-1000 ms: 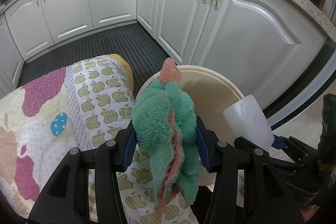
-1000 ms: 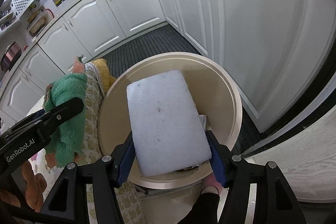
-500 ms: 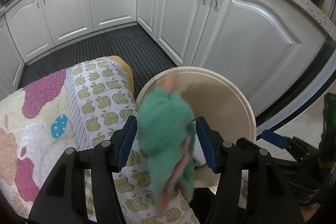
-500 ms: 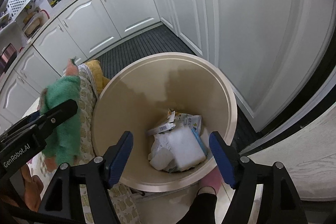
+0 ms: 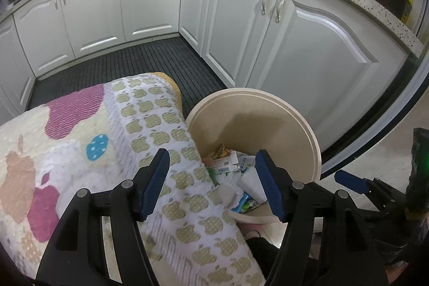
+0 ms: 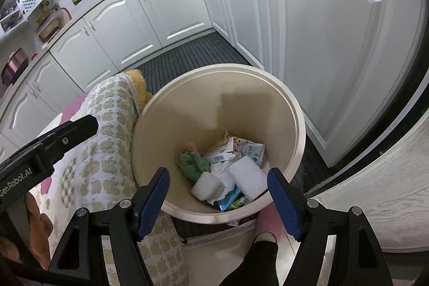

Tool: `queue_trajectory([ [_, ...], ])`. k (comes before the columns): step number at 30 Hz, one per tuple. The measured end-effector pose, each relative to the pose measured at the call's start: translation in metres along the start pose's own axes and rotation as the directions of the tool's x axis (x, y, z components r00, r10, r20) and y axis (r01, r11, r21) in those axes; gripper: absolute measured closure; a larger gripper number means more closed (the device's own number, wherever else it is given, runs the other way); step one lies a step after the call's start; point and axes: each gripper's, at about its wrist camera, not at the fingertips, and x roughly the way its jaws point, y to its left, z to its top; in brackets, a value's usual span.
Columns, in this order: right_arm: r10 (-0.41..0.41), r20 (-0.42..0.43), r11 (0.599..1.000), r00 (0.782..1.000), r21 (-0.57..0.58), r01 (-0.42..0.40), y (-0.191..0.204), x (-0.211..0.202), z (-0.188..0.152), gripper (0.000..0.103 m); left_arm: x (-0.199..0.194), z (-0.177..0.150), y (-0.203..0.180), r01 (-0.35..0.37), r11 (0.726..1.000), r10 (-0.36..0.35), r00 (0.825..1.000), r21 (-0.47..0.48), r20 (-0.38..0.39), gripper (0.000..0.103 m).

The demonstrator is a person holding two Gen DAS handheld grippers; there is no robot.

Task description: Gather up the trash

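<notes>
Both grippers, left (image 5: 211, 180) and right (image 6: 218, 199), gape empty over one bin (image 6: 299, 125) holding two foam blocks (image 6: 248, 176).

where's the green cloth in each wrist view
Left wrist: not visible; the quilt's edge and the left gripper block that side of the bin.
Right wrist: green cloth lies in the bin, left of the white foam blocks.
Shared landmark: the beige bin's rim.

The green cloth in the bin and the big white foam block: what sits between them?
In the right wrist view, crumpled white paper lies between the green cloth and the foam block.
</notes>
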Motion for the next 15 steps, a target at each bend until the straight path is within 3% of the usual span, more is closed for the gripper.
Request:
queue_trajectory([
  [15,-0.002,0.101,0.998,0.995,-0.064,0.008,0.027,-0.055,-0.024,0.026,-0.086,-0.039,0.008,-0.066,0.998,0.065,0.983,0.003,0.172,0.037],
])
